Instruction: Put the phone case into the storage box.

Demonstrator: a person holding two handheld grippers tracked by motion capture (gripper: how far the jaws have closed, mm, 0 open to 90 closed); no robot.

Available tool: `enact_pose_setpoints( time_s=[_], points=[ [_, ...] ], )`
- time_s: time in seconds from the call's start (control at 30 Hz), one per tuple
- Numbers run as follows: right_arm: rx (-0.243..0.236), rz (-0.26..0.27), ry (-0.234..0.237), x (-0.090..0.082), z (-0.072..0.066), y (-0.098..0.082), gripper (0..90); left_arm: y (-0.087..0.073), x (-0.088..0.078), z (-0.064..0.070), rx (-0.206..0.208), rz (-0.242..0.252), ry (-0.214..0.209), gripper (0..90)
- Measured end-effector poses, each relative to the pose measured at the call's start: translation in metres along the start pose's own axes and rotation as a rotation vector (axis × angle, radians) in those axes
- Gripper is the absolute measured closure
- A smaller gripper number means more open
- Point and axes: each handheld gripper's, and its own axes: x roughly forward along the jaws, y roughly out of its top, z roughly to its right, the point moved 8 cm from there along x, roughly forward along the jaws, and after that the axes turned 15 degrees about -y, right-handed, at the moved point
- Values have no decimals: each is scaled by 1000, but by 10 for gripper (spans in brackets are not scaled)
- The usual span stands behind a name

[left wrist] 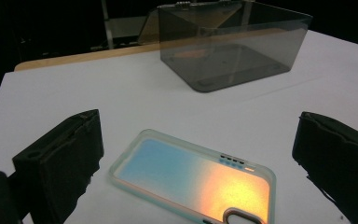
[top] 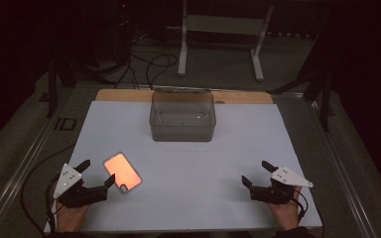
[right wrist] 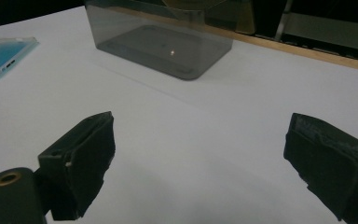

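Observation:
An iridescent phone case (top: 123,172) lies flat on the white table top (top: 188,163) at the front left, glowing orange from above. In the left gripper view the phone case (left wrist: 193,179) shades from blue to orange, lying between and just beyond the jaws. My left gripper (top: 97,172) is open, its tips on either side of the case's near end, touching nothing. My right gripper (top: 256,173) is open at the front right over bare table. A smoky clear plastic box (top: 182,116) stands open-topped at the back centre, also seen as the box (left wrist: 233,44) and the box (right wrist: 161,37).
A strip of wooden board (top: 124,95) shows at the table's far edge. Beyond it stand a white metal frame (top: 223,34) and cables (top: 149,67) on the floor. The phone case (right wrist: 4,53) lies far left in the right gripper view.

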Motion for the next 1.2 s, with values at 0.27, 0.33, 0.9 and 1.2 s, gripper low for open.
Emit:
enact_pose_setpoints(
  time_s=[0.27, 0.33, 0.9, 1.2],
  points=[
    [1, -5, 1, 1, -1, -1, 91, -1, 1, 0, 1, -10, 6, 20],
    [-5, -8, 1, 2, -1, -2, 91, -1, 1, 0, 0, -11, 8, 20],
    [4, -17, 4, 3, -3, -4, 91, 6, 8, -1, -15, -62, -1, 34],
    [10, -19, 8, 3, -3, -5, 91, 8, 14, -11, -3, -100, 15, 40]
  ],
)
